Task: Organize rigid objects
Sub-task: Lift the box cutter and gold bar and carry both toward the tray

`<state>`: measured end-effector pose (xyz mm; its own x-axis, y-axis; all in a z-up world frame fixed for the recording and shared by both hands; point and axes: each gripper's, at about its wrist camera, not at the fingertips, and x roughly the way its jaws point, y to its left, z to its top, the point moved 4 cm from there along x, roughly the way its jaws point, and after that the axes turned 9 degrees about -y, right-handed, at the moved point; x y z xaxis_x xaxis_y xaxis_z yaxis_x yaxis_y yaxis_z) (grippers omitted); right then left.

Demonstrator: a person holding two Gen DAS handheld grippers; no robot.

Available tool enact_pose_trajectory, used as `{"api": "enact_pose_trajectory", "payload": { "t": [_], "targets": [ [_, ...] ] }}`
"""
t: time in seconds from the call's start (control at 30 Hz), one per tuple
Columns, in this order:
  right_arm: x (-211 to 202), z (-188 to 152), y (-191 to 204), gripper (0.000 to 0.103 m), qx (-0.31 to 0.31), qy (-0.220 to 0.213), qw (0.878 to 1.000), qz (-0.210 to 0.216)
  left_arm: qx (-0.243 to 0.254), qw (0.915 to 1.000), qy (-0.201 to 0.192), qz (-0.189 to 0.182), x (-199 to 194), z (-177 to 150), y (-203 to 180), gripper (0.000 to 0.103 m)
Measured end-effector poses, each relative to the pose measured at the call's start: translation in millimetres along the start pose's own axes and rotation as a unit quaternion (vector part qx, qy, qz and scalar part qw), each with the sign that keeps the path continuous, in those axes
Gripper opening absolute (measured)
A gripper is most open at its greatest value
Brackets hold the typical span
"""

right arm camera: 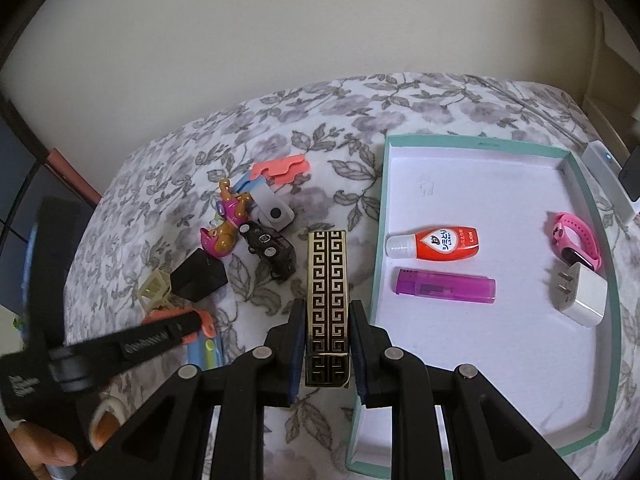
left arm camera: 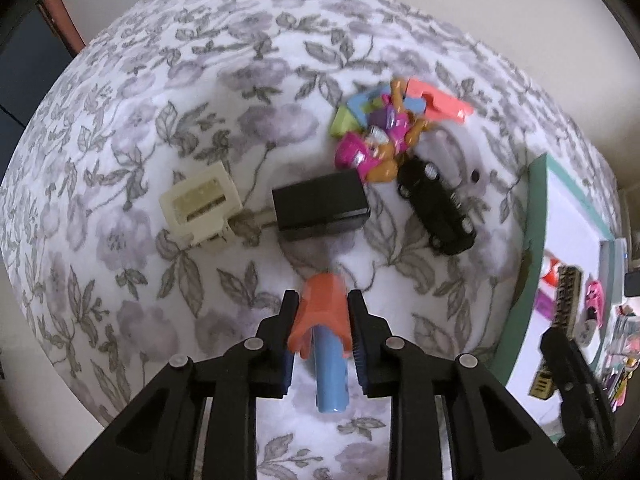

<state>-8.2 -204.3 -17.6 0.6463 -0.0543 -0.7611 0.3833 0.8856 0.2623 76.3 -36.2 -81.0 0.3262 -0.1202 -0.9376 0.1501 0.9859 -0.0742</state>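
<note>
My left gripper (left arm camera: 320, 300) is shut on an orange and blue plastic toy (left arm camera: 323, 320), held over the floral cloth. Ahead of it lie a black box (left arm camera: 320, 206), a cream plastic part (left arm camera: 198, 204), a black toy car (left arm camera: 436, 204) and a pile of coloured toys (left arm camera: 384, 132). My right gripper (right arm camera: 325, 312) is shut on a black and gold patterned box (right arm camera: 327, 304), just left of the teal-rimmed tray (right arm camera: 380, 216). The tray holds an orange bottle (right arm camera: 438, 244), a purple lighter (right arm camera: 446, 286), a white plug (right arm camera: 582, 294) and a pink band (right arm camera: 576, 240).
The floral cloth (left arm camera: 160, 100) covers the surface up to a plain wall. In the right wrist view the left gripper's arm (right arm camera: 120, 348) crosses the lower left. White and dark devices (right arm camera: 612, 184) lie beyond the tray's right rim.
</note>
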Motion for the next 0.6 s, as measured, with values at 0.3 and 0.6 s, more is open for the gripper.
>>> {"api": "enact_pose_trajectory", "payload": {
  "t": [0.3, 0.6],
  "targets": [
    [4, -2, -4, 0.021, 0.012, 0.011, 1.0, 0.005, 0.033, 0.9983, 0.042, 0.021, 25, -17, -8, 0.027],
    [5, -1, -8, 0.021, 0.025, 0.014, 1.0, 0.01, 0.075, 0.9955, 0.035, 0.046, 30, -25, -19, 0.025]
  ]
}}
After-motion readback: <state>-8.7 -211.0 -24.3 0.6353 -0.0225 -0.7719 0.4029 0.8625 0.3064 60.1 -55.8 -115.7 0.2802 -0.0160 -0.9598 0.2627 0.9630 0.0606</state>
